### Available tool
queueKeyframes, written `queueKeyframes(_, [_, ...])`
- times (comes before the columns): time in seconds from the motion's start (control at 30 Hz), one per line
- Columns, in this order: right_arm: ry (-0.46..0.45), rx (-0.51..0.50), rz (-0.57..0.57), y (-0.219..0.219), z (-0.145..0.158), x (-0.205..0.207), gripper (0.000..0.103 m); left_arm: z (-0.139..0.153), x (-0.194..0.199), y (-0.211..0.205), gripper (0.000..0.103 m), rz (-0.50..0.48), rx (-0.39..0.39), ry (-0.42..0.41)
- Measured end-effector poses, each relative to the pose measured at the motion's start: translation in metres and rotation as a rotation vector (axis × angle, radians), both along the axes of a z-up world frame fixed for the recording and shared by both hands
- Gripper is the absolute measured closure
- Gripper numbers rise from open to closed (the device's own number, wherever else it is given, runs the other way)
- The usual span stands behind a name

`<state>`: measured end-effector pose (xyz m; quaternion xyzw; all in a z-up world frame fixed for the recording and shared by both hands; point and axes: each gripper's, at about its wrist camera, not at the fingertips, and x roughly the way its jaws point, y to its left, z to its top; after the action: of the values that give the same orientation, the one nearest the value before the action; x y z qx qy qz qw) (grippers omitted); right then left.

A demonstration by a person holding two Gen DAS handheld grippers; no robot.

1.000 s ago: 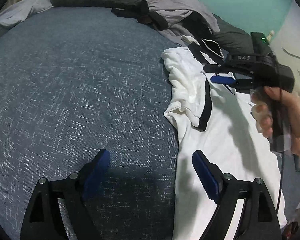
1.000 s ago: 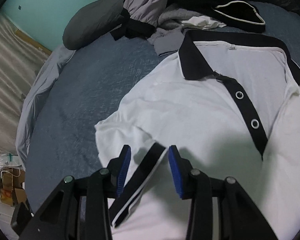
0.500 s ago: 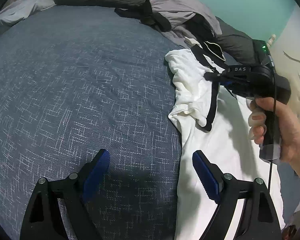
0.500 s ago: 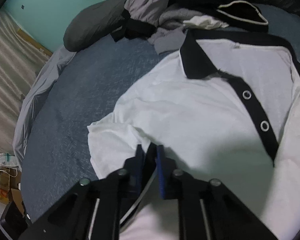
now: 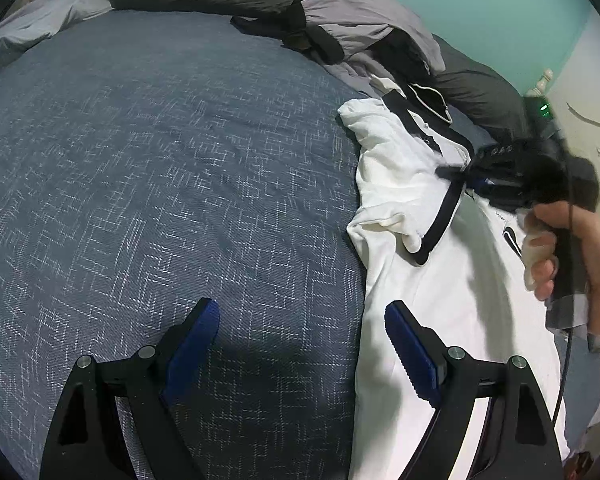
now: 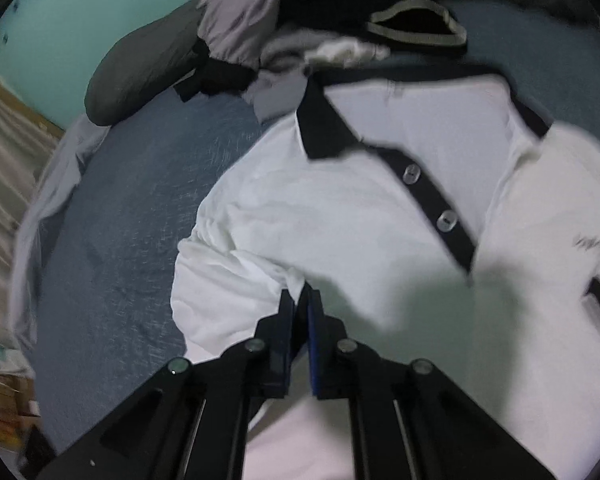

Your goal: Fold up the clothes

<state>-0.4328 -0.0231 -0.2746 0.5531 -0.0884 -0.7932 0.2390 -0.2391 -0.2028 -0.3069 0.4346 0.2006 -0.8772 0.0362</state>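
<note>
Left tongs (image 5: 302, 344) spread wide, angled down. Right tongs (image 6: 300, 304) clamped shut, hand (image 5: 572, 256) gripping handle.

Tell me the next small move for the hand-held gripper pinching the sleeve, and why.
Probably carry the sleeve inward across the polo shirt's chest. The right hand-held gripper is shut on its black-trimmed cuff, and the sleeve lies bunched at the shirt's side on the bedspread.

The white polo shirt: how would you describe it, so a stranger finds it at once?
On the blue bedspread, below the heap of grey and black clothes, lies the white polo shirt. Only it has a black collar and a black placket with two clear buttons.
</note>
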Motion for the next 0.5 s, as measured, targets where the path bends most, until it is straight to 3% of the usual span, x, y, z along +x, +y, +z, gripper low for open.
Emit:
queueKeyframes(0.1, [-0.063,0.031,-0.014,0.003,-0.016,-0.004,0.097,0.0,0.0,-0.001,0.015,0.003,0.004,-0.001])
queueKeyframes(0.23, [-0.006,0.085,0.011,0.002,-0.007,-0.001,0.097,-0.001,0.0,-0.003,0.015,0.01,0.008,-0.002])
queueKeyframes(0.4, [-0.027,0.068,0.033,0.003,-0.001,0.0,0.095,-0.001,0.001,-0.003,0.015,0.017,0.012,-0.002])
queueKeyframes(0.5, [0.0,0.074,0.046,0.004,0.011,0.002,0.083,0.0,0.002,-0.003,0.015,0.018,0.012,-0.001])
